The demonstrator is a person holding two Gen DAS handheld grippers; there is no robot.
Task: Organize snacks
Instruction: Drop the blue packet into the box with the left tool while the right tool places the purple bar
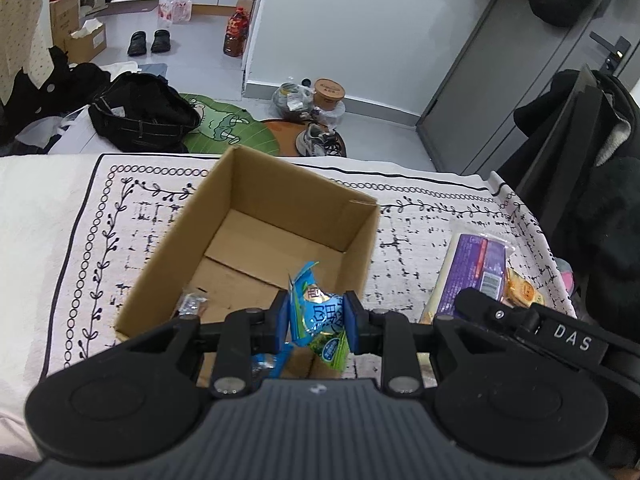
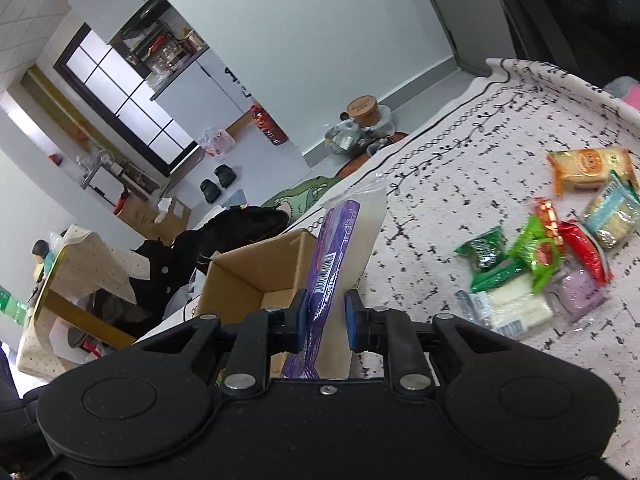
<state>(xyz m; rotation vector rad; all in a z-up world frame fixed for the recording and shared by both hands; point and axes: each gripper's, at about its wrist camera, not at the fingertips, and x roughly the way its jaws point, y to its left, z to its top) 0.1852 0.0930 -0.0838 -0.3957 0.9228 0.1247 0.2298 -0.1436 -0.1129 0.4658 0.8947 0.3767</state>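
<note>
Pinching a blue snack packet (image 1: pixel 320 312), the left hand-held gripper (image 1: pixel 316 316) hangs over the cardboard box (image 1: pixel 256 200); the right hand-held gripper (image 2: pixel 326 316) clamps a purple pack (image 2: pixel 332 264).

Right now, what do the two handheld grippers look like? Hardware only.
Both match: a black ribbed body, two round black side housings, black linkage arms on silver pivot pins, and blue pads on the fingers. The left gripper has pads in that blue. The right gripper also shows white "DAS" lettering in the left wrist view. No cables or sleeves visible.
</note>
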